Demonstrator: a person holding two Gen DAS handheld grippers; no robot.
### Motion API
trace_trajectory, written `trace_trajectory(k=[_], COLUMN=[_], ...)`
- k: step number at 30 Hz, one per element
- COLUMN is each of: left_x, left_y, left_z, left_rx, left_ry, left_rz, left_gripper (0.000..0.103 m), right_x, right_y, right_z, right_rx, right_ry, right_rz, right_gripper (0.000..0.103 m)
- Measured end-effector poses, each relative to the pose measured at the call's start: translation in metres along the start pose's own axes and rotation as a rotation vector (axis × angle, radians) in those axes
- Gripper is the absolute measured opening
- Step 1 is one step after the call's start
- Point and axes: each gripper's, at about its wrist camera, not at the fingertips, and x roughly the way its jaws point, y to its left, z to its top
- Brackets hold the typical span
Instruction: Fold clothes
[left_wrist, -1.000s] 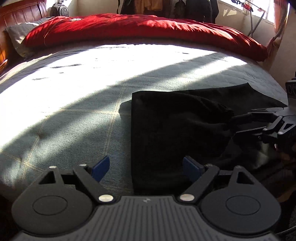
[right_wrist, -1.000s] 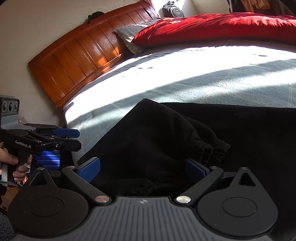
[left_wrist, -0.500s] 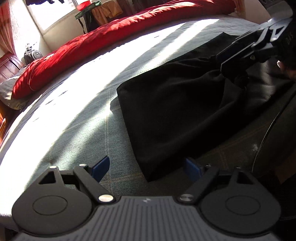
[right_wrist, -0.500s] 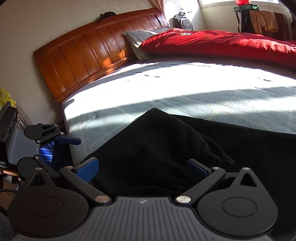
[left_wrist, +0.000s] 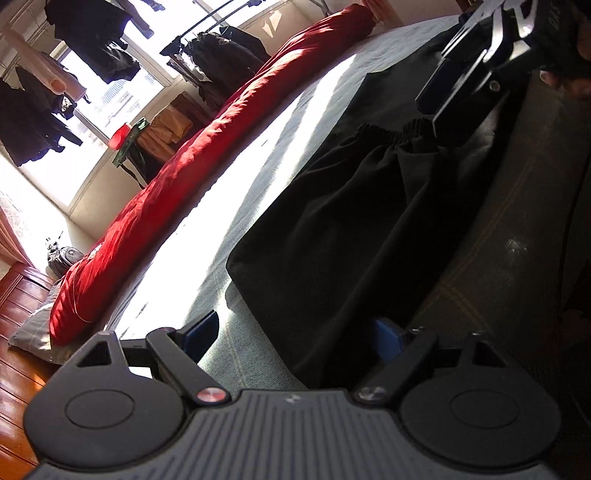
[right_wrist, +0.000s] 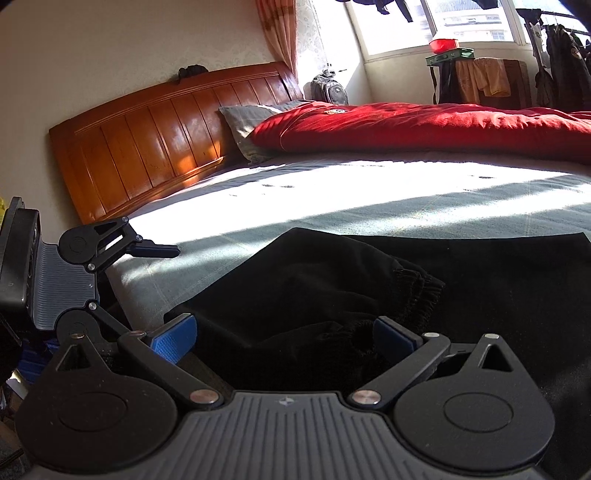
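A black garment (left_wrist: 351, 236) with elastic cuffs lies partly folded on the grey-green bed cover (left_wrist: 243, 229). My left gripper (left_wrist: 295, 338) is open, low at the garment's near corner, one blue pad on the cover and the other against the cloth. My right gripper (right_wrist: 284, 338) is open over a bunched elastic cuff (right_wrist: 417, 288) of the garment (right_wrist: 480, 280). In the left wrist view the right gripper (left_wrist: 461, 92) stands at the gathered hem. In the right wrist view the left gripper (right_wrist: 122, 254) is at the bed's left edge.
A red quilt (right_wrist: 424, 125) and grey pillow (right_wrist: 247, 125) lie along the far side of the bed. A wooden headboard (right_wrist: 147, 147) stands at the left. Clothes hang on a rack (left_wrist: 221, 55) by the window. A backpack (right_wrist: 330, 90) sits in the corner.
My left gripper has rolled and dropped toward the garment's near corner at the bed edge. My right gripper has stayed over the cuff and tilted up slightly. Both stay open.
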Motion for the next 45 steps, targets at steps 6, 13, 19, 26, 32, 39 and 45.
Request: trace_trajectory(k=[6,13,19,26,32,39,45], left_x=[-0.003,-0.001,0.008,0.006,-0.010,-0.007,0.002], left_y=[-0.009,-0.015,-0.024,-0.007,0.006,0.038,0.045], left_z=[0.002,0.000,-0.011,-0.021,-0.020,-0.016,-0.028], left_rx=[0.037,0.158,0.326,0.175,0.096,-0.225,-0.397], left_ry=[-0.046,-0.052,-0.011,0.006,0.004,-0.123,-0.090], left_rz=[0.015,0.084,0.130,0.101,0.046,-0.122,-0.302], left_gripper=[0.087,0.087,0.087,0.087,0.087,0.087,0.087], right_x=[-0.011,-0.021,-0.025,-0.019,-0.015,-0.012,-0.009], right_y=[0.012,0.015,0.014,0.012,0.010,0.011,0.007], right_z=[-0.018,-0.026,-0.029,-0.028,-0.027,-0.032,-0.031], right_rx=[-0.016,-0.006,0.006,0.022,0.028,0.020,0.025], right_ry=[-0.026,-0.042,-0.045,-0.040,-0.042,-0.043,-0.026], right_rz=[-0.029,-0.045,-0.051,-0.056,-0.057,-0.058,-0.069], right_gripper=[0.103,0.103,0.103,0.103,0.103,0.103,0.103])
